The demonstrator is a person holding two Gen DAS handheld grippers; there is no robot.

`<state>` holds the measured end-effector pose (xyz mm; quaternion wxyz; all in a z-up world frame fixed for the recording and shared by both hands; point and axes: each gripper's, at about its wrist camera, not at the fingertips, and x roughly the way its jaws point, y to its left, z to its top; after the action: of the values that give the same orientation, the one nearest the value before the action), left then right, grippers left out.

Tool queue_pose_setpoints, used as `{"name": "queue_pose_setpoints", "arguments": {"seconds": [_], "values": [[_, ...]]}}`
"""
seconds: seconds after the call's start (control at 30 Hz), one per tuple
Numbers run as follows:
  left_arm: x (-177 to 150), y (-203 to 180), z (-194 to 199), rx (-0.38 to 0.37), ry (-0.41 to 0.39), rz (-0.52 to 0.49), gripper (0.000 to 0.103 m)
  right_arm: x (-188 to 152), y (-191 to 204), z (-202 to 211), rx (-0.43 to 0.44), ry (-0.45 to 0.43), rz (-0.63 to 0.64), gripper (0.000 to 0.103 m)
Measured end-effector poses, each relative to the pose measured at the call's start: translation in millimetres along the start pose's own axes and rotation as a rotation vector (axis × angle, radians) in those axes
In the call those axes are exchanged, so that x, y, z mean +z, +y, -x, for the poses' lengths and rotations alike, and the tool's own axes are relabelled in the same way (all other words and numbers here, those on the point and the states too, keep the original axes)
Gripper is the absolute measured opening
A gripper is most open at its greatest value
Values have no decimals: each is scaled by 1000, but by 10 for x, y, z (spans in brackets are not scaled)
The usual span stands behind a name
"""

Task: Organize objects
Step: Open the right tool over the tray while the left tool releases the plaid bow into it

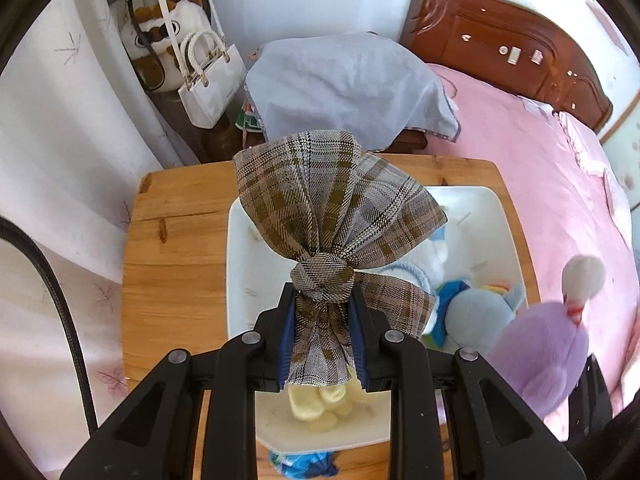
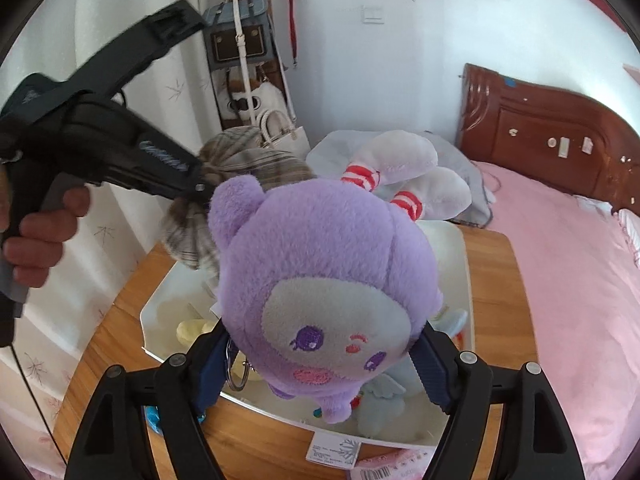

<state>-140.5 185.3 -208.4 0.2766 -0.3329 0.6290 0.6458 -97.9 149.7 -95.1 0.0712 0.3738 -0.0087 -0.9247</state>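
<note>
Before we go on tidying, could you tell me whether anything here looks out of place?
A blue wrapper and tagged packets lie on the table outside the white tray, where the other toys sit.

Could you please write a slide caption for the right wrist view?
Right gripper holding a purple plush toy above the white tray on the wooden table.

Each camera sits just behind its own jaws, looking forward and steeply down, very close to what fills them. Beyond both pairs of jaws lie the same table (image 1: 172, 240) (image 2: 496, 280), white tray (image 1: 492, 216) (image 2: 160, 304), bed (image 1: 540, 184) (image 2: 560, 260) and hanging bags (image 1: 208, 80) (image 2: 240, 40).
</note>
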Motion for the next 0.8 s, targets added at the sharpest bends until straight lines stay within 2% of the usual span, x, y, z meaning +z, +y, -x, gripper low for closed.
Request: {"name": "queue_pose_setpoints", "arguments": {"seconds": [0.27,0.57,0.8], "values": [[42,-3,-143,-12,-31,31,28,-55,-78,-164,65,30,-51,82],[87,-17,-89,19,-69,38,29,-55,-156,-242,104,53,-80,86],[116,42,86,38,-111,71,30,-13,-150,-125,111,8,-76,87]]}}
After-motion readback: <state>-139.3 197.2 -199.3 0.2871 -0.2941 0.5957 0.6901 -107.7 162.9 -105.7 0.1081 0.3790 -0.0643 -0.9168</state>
